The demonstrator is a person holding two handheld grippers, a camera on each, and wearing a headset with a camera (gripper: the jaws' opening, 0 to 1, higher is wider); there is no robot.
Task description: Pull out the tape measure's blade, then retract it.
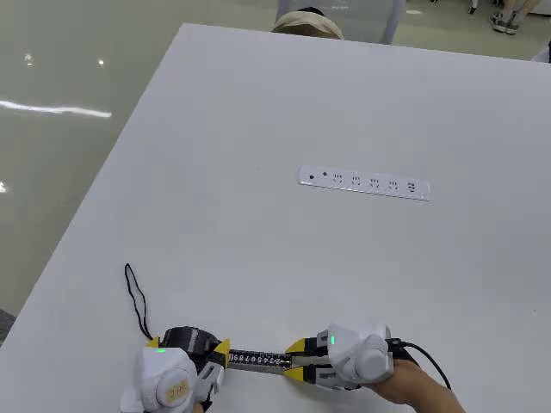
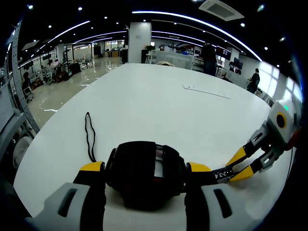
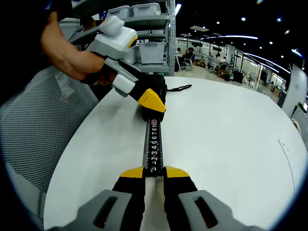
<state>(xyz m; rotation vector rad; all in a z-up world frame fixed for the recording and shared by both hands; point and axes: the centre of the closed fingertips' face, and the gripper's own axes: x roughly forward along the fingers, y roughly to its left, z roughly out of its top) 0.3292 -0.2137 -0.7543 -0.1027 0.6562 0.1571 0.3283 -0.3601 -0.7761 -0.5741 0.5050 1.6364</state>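
We are seeing a black tape measure [image 2: 144,174], its blade [image 3: 154,144] black with white numerals, a yellow-tipped left hand-held gripper [image 2: 144,167] and right hand-held gripper [image 3: 154,172], and a white bench [image 1: 258,129].

Bright ceiling lights [image 2: 192,21] glare off the floor [image 1: 53,109].

We read white digits running from 2 up to 9 on the black metal tape-measure blade [image 3: 154,142] in the right gripper view. The left gripper view gives 2 and 3 on that blade [image 2: 222,174]. In the head view its print is too small to read.
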